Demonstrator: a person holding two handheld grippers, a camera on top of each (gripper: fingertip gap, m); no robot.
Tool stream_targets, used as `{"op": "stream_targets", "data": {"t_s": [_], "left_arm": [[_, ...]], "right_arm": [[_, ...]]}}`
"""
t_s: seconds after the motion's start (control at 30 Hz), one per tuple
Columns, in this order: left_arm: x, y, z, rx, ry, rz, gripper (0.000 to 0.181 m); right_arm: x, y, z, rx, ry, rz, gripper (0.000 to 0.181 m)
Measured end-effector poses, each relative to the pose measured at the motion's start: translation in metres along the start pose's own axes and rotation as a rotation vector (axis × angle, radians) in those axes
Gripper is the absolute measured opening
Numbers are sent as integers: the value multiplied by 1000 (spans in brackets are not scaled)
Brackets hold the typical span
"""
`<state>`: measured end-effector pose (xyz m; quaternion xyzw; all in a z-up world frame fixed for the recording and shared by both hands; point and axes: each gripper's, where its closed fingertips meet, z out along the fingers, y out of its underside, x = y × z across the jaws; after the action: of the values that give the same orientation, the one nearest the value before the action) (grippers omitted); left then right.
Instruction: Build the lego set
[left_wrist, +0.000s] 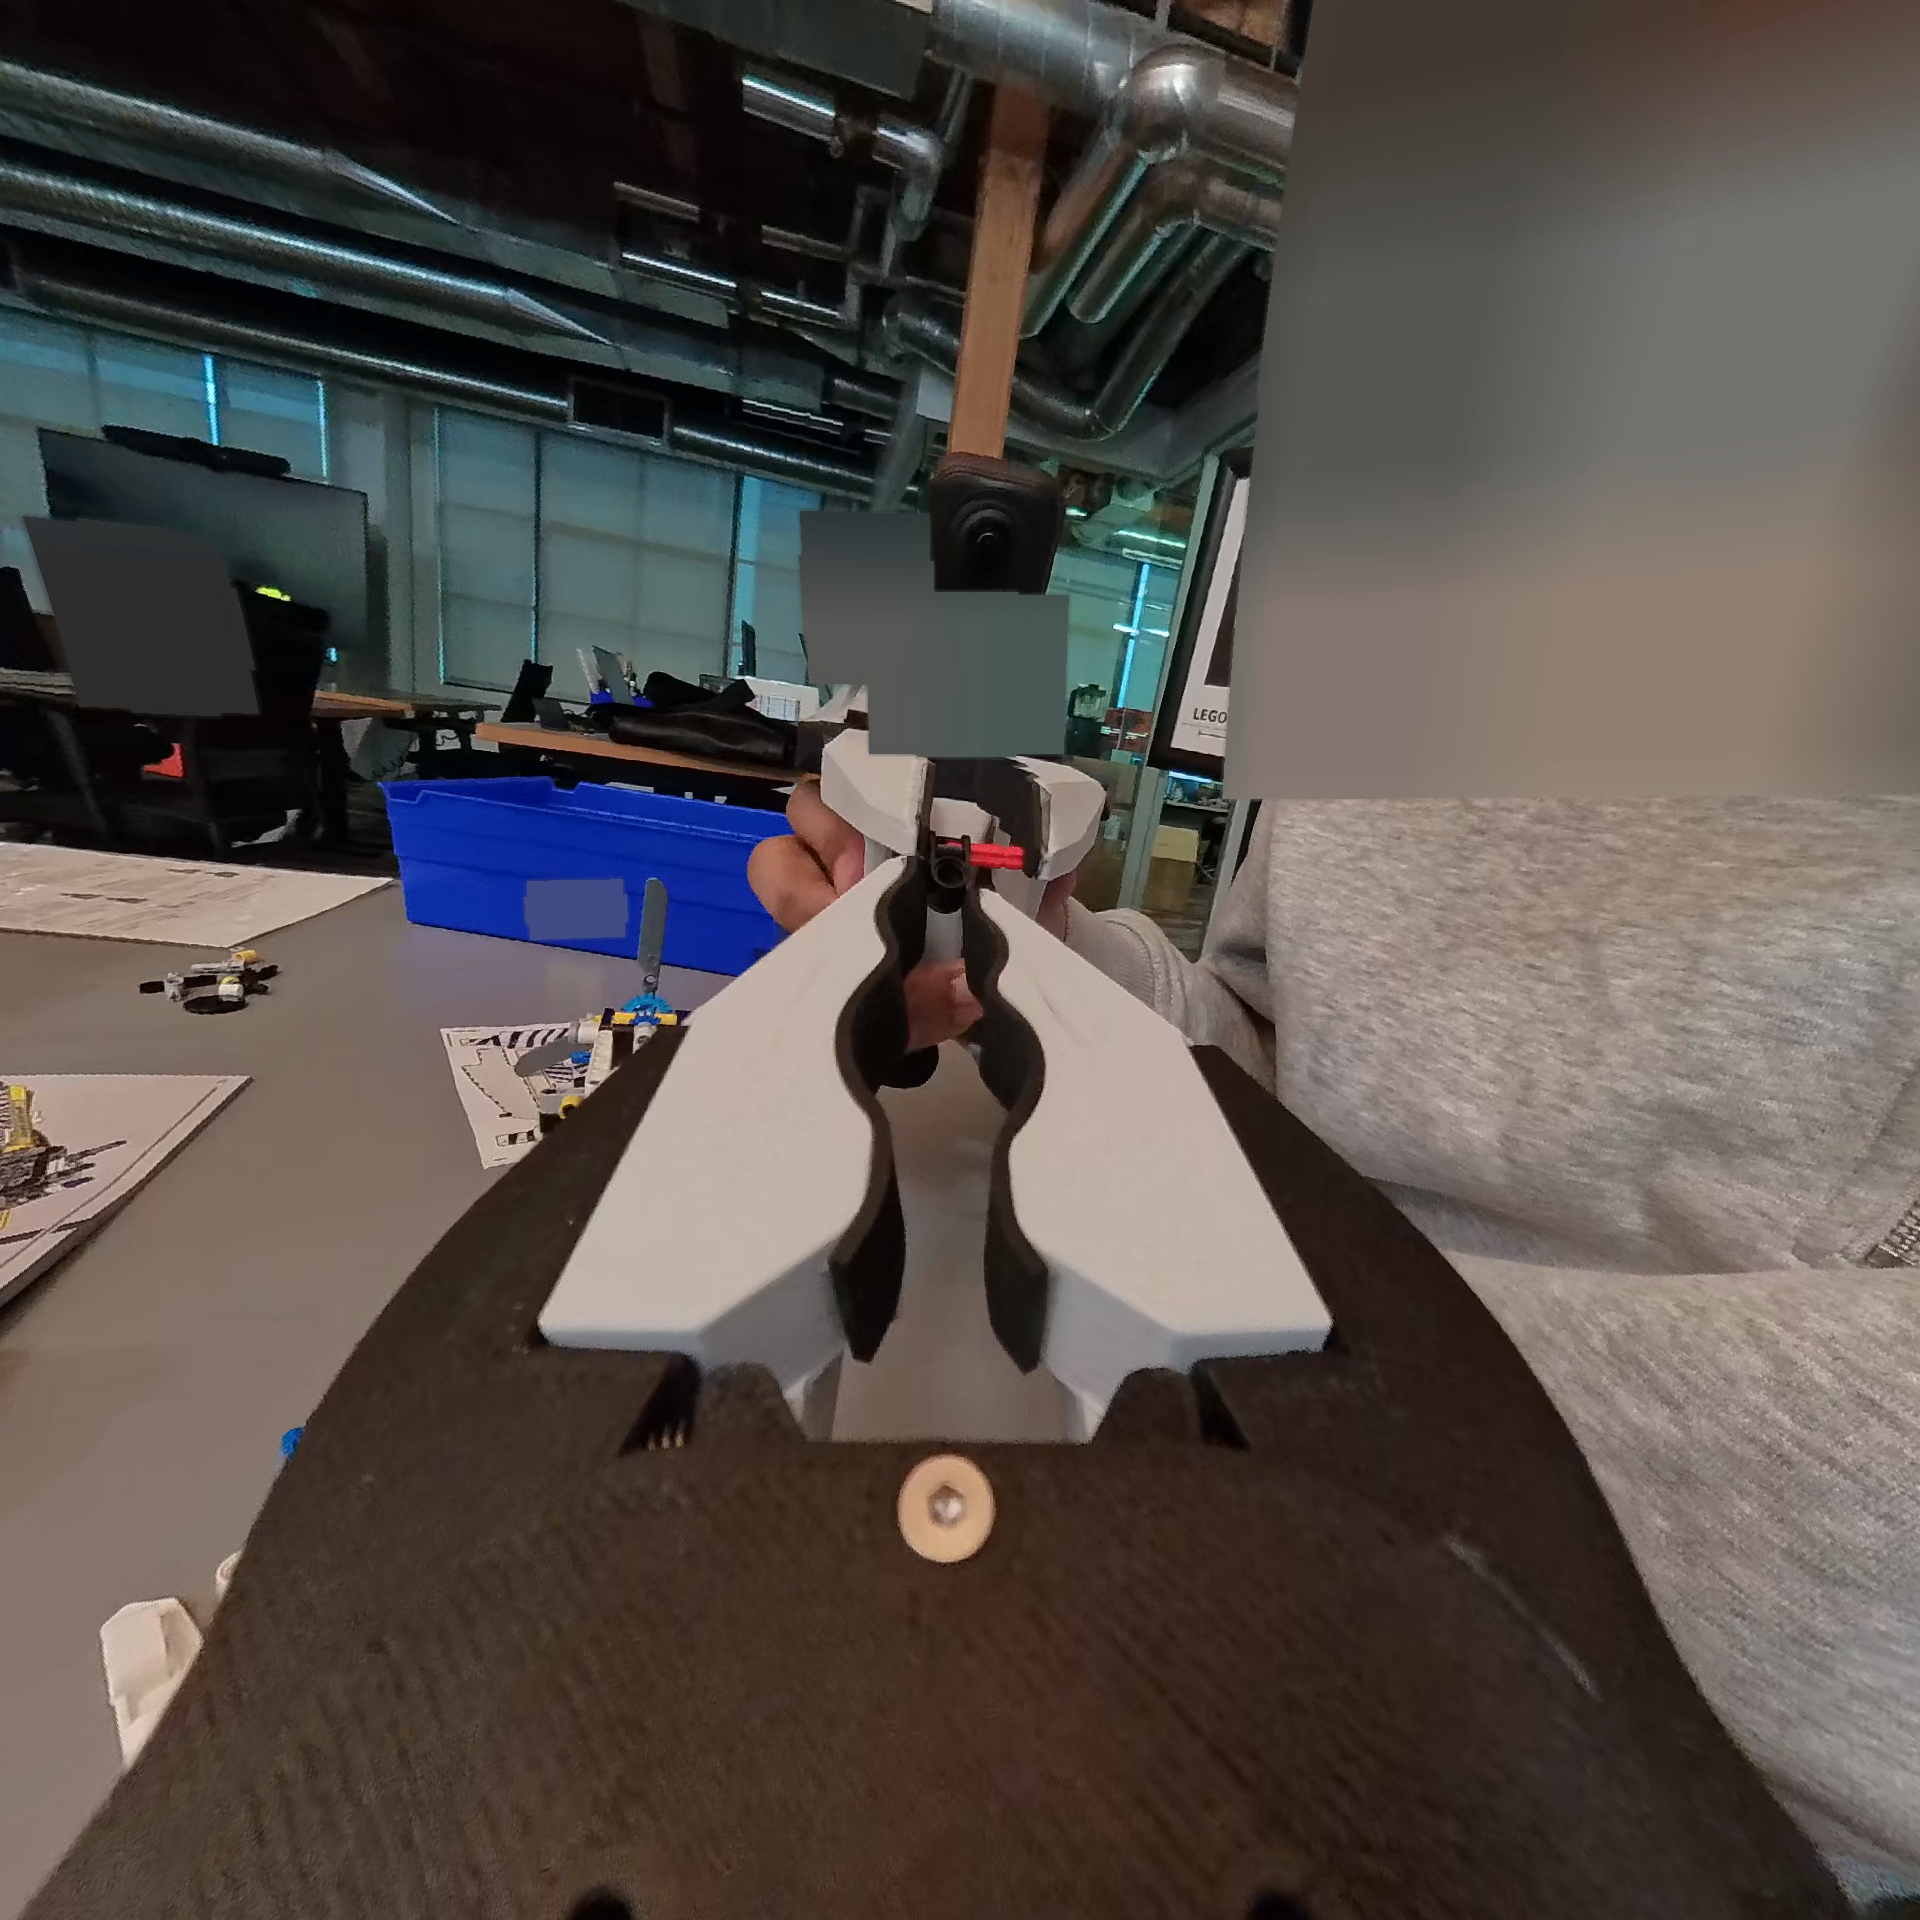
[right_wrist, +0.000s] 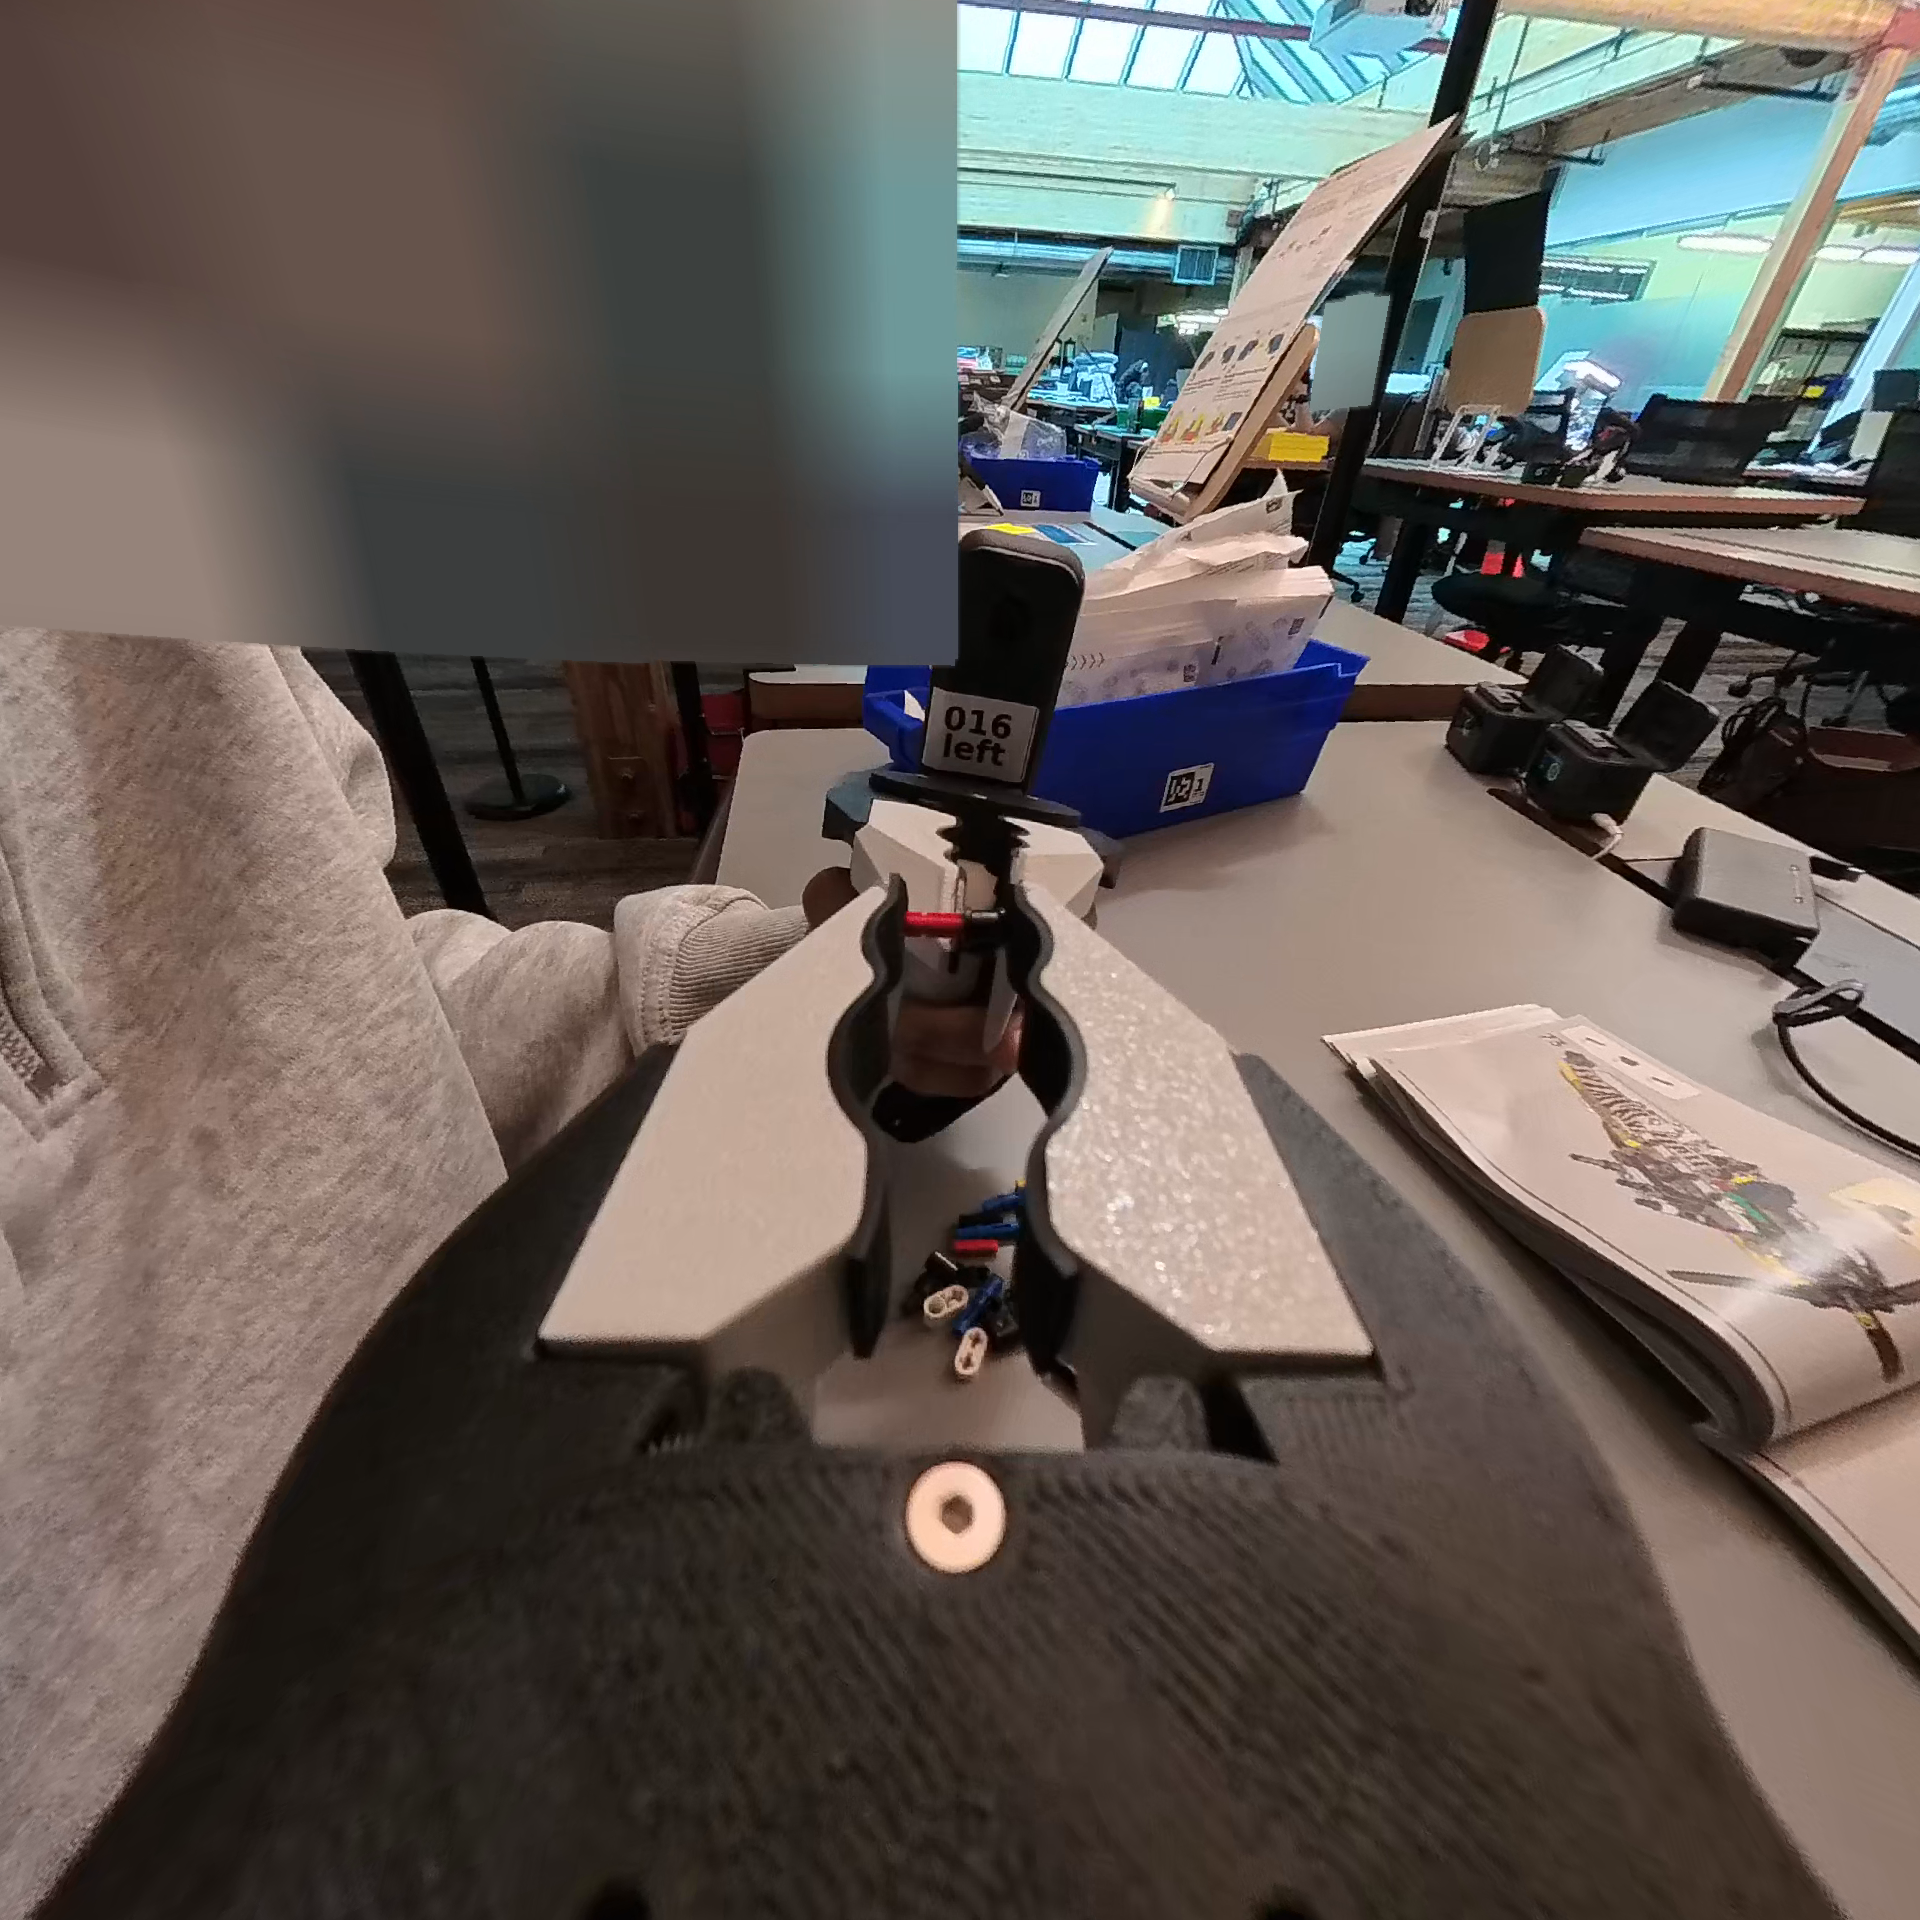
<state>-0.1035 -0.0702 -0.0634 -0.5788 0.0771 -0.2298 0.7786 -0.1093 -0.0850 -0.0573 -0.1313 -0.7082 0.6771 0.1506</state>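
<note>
My left gripper (left_wrist: 943, 875) and right gripper (right_wrist: 953, 914) face each other tip to tip above the grey table (right_wrist: 1351, 914). A small black connector (left_wrist: 948, 868) sits pinched between the left gripper's tips. A red pin (left_wrist: 995, 855) sticks out of its right side. In the right wrist view the red pin (right_wrist: 932, 921) and black connector (right_wrist: 982, 917) lie end to end across the gap between the right gripper's tips, which close on them. Each gripper shows beyond the other, held by a hand in a grey sleeve.
Several loose small pieces (right_wrist: 971, 1288) lie on the table under the right gripper. An open instruction booklet (right_wrist: 1610, 1195) lies to its right. A blue bin (right_wrist: 1195, 748) stands behind. A partial build (left_wrist: 613, 1029) on a sheet and a small assembly (left_wrist: 213, 982) lie to the left. My left and right fingertips are right by each other.
</note>
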Motion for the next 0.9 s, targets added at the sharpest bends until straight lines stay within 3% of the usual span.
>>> {"op": "stream_targets", "data": {"t_s": [0.5,0.73,0.9], "left_arm": [[3,-3,-1,25,5,8,3],[5,-11,-4,71,19,12,3],[7,-15,-5,97,29,25,4]], "right_arm": [[-2,-3,2,37,-22,58,17],[0,-10,8,58,56,-27,20],[1,-13,8,85,52,17,25]]}}
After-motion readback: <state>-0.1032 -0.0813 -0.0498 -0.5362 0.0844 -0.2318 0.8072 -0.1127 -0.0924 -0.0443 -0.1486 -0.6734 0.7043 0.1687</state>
